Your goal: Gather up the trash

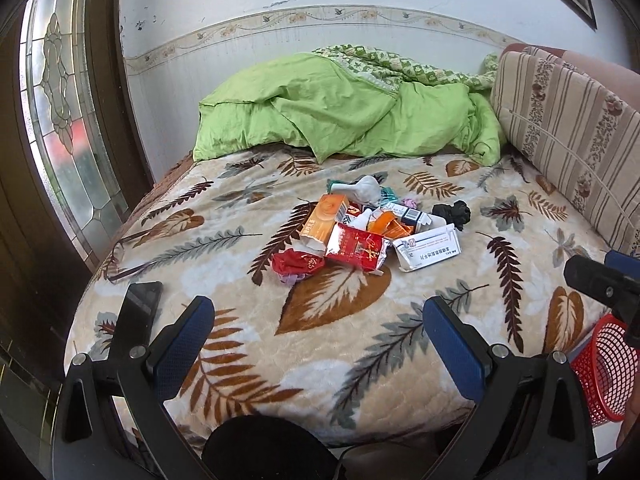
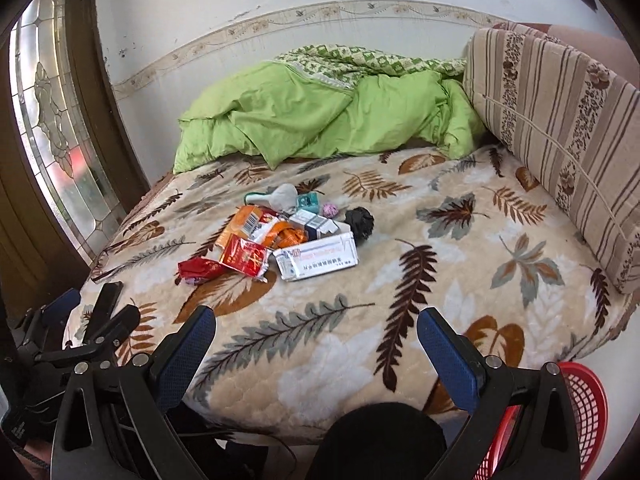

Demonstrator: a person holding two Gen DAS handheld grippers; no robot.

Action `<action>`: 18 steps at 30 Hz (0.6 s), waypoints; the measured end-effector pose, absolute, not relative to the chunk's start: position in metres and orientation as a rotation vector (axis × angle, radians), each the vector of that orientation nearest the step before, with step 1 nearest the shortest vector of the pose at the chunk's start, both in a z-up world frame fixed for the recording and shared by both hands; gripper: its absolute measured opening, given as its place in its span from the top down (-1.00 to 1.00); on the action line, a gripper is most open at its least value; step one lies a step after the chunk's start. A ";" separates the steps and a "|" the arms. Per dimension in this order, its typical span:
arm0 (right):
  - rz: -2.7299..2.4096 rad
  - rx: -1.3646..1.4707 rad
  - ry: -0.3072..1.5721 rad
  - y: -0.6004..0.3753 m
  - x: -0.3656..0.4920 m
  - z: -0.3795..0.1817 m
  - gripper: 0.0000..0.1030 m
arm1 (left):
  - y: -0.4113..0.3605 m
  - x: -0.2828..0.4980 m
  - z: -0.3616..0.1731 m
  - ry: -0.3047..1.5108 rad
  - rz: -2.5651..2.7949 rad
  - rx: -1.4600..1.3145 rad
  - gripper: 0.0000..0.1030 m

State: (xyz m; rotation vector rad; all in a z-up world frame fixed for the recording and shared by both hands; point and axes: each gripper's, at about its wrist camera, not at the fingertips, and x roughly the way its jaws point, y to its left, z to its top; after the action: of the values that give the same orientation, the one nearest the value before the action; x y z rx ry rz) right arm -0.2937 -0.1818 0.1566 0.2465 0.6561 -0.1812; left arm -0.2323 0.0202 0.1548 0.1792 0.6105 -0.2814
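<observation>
1. The trash pile (image 1: pixel 368 228) sits near the middle of the bed (image 1: pixel 224 360), on a plush blanket printed with brown and grey leaves.
2. The white medicine box (image 2: pixel 316 259), flat cardboard with its end flap open, lies at the pile's near right edge, its long axis running roughly left to right and rising a little toward the headboard side.
3. A glossy red cigarette pack (image 1: pixel 356 251), crumpled, lies just left of it, touching it; a tall orange carton (image 1: pixel 324 216) lies behind, its long axis pointing away toward the green quilt (image 1: pixel 340 116).
4. A crinkled red wrapper (image 2: pixel 198 269) marks the pile's left end; a wadded black bag (image 2: pixel 360 220) marks the far right.
5. The left gripper (image 1: pixel 318 320) hangs over the bed's near edge, blue ribbed pads spread wide, nothing between them.
6. The right gripper (image 2: pixel 316 330) is likewise wide apart and holding nothing.
7. A red mesh plastic basket (image 1: pixel 604 372) stands off the bed's near right corner.
</observation>
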 end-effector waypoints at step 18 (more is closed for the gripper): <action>-0.201 0.226 0.682 -0.170 -0.303 0.164 -0.98 | 0.026 -0.246 0.157 0.605 -0.280 0.157 -1.00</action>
State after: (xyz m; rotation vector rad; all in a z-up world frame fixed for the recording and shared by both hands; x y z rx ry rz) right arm -0.3026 -0.1695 0.1641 0.2261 0.6820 -0.2011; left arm -0.2461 0.0259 0.1573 0.1574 0.6047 -0.2796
